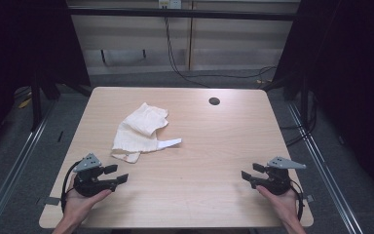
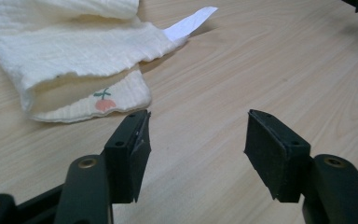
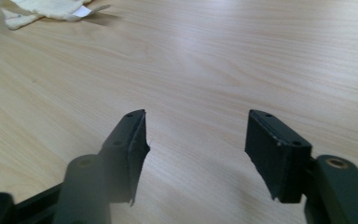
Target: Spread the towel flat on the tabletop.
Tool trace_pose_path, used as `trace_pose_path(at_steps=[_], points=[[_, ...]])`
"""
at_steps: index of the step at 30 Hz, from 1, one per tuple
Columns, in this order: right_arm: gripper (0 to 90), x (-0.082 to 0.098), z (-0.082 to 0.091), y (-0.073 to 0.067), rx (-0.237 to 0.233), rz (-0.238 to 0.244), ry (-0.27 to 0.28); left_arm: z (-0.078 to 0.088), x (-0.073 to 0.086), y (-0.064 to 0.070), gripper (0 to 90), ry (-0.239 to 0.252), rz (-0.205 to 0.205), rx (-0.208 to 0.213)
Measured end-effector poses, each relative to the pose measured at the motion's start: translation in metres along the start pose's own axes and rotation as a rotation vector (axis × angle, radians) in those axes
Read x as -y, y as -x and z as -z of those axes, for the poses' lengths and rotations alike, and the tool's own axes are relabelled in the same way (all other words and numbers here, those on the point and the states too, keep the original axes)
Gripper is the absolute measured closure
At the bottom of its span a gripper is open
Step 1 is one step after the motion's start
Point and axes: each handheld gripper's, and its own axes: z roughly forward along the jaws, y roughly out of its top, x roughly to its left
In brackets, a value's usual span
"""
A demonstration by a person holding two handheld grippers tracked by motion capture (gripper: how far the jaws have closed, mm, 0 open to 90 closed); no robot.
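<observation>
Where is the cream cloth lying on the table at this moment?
In the high view, the cream cloth lies crumpled on the table's left half, just beyond the open left gripper.

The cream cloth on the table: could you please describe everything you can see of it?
The cream cloth is a crinkled, gauze-like fabric, lying crumpled and loosely folded over itself on the left half of the wooden table. A white tag sticks out from its edge toward the table's middle. The left gripper view shows a small embroidered red fruit with green leaves on its lower layer. Nothing but the tabletop touches it; the left tongs stand open just short of it.
</observation>
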Motion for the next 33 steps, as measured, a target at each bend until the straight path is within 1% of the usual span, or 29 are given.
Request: trace_pose_path(at_steps=[1, 2, 3, 4, 5, 6, 8, 9, 10, 12, 13, 14, 15, 16, 17, 19, 20, 21, 22, 23, 25, 26, 27, 28, 29, 30, 31, 32, 33], points=[[39.8, 0.0, 0.0, 0.0, 0.0, 0.0, 0.0, 0.0, 0.0, 0.0, 40.5, 0.0, 0.0, 0.0], [40.4, 0.0, 0.001, 0.0, 0.024, 0.004, 0.009, -0.003, -0.002, -0.001, 40.5, -0.004, -0.003, -0.002], [40.5, -0.001, 0.002, -0.001, 0.03, 0.01, 0.017, -0.005, -0.004, -0.002, 40.6, -0.007, -0.004, -0.004], [39.0, -0.002, 0.002, -0.001, 0.004, 0.0, 0.019, -0.007, -0.006, -0.004, 41.5, -0.011, -0.009, -0.005], [39.5, -0.002, 0.001, -0.002, -0.013, 0.002, 0.012, -0.01, -0.008, -0.006, 42.3, -0.006, -0.006, -0.008], [39.5, -0.002, 0.001, -0.002, -0.013, 0.002, 0.012, -0.01, -0.008, -0.006, 43.1, -0.006, -0.006, -0.008], [39.6, -0.003, -0.001, -0.005, -0.044, 0.011, 0.003, -0.011, -0.009, -0.009, 44.2, -0.012, -0.008, -0.007], [39.6, -0.003, -0.001, -0.005, -0.044, 0.011, 0.003, -0.011, -0.008, -0.009, 44.2, -0.008, 0.0, -0.006], [39.6, -0.002, -0.002, -0.006, -0.06, 0.013, 0.0, -0.011, -0.007, -0.01, 44.5, -0.009, 0.006, 0.011], [39.0, -0.002, -0.002, -0.01, -0.078, 0.016, -0.003, -0.01, -0.007, -0.012, 45.9, -0.002, 0.038, 0.051], [37.4, -0.003, -0.002, -0.01, -0.089, 0.012, -0.006, -0.009, -0.007, -0.011, 45.9, -0.004, 0.034, 0.051], [37.4, -0.003, -0.001, -0.012, -0.098, 0.01, -0.004, -0.007, -0.007, -0.01, 46.3, -0.006, 0.027, 0.071], [37.4, -0.003, -0.001, -0.012, -0.098, 0.01, -0.004, -0.007, -0.007, -0.01, 46.3, -0.006, 0.027, 0.071], [37.4, -0.003, 0.0, -0.014, -0.105, 0.02, -0.008, -0.004, -0.01, -0.009, 47.1, 0.009, 0.006, 0.093], [37.4, -0.003, 0.0, -0.014, -0.107, 0.019, -0.011, -0.004, -0.01, -0.009, 47.7, 0.009, 0.006, 0.093], [37.4, -0.003, 0.001, -0.015, -0.106, 0.018, -0.013, -0.002, -0.017, -0.009, 48.2, 0.023, -0.033, 0.074], [37.4, -0.003, 0.002, -0.015, -0.105, 0.021, -0.014, -0.003, -0.019, -0.01, 49.0, 0.024, -0.038, 0.075], [36.8, -0.003, 0.003, -0.016, -0.101, 0.021, -0.01, -0.004, -0.022, -0.01, 50.0, 0.023, -0.049, 0.068], [36.5, -0.004, 0.003, -0.017, -0.096, 0.026, -0.014, -0.007, -0.026, -0.01, 51.8, 0.009, -0.09, 0.059], [36.4, -0.005, 0.002, -0.018, -0.091, 0.03, -0.021, -0.008, -0.029, -0.01, 51.9, 0.007, -0.104, 0.05], [35.8, -0.005, 0.001, -0.018, -0.094, 0.029, -0.018, -0.009, -0.031, -0.011, 53.4, 0.004, -0.109, 0.053], [34.2, -0.006, -0.001, -0.019, -0.096, 0.035, -0.033, -0.01, -0.036, -0.012, 53.5, 0.003, -0.121, 0.052], [33.7, -0.006, -0.002, -0.019, -0.1, 0.039, -0.037, -0.01, -0.036, -0.012, 53.7, 0.003, -0.121, 0.052], [31.4, -0.006, -0.004, -0.019, -0.111, 0.035, -0.046, -0.011, -0.041, -0.015, 54.2, 0.009, -0.108, 0.06], [29.6, -0.006, -0.005, -0.02, -0.11, 0.042, -0.056, -0.012, -0.044, -0.017, 55.2, 0.005, -0.101, 0.05], [29.1, -0.006, -0.006, -0.021, -0.106, 0.051, -0.062, -0.012, -0.044, -0.017, 58.3, 0.005, -0.101, 0.05], [29.1, -0.005, -0.006, -0.021, -0.117, 0.049, -0.066, -0.014, -0.046, -0.018, 62.1, -0.006, -0.079, 0.046], [29.1, -0.005, -0.006, -0.021, -0.117, 0.049, -0.066, -0.016, -0.048, -0.02, 62.1, -0.016, -0.068, 0.037], [29.1, -0.005, -0.006, -0.022, -0.122, 0.049, -0.069, -0.018, -0.051, -0.023, 65.1, -0.01, -0.058, 0.036]])
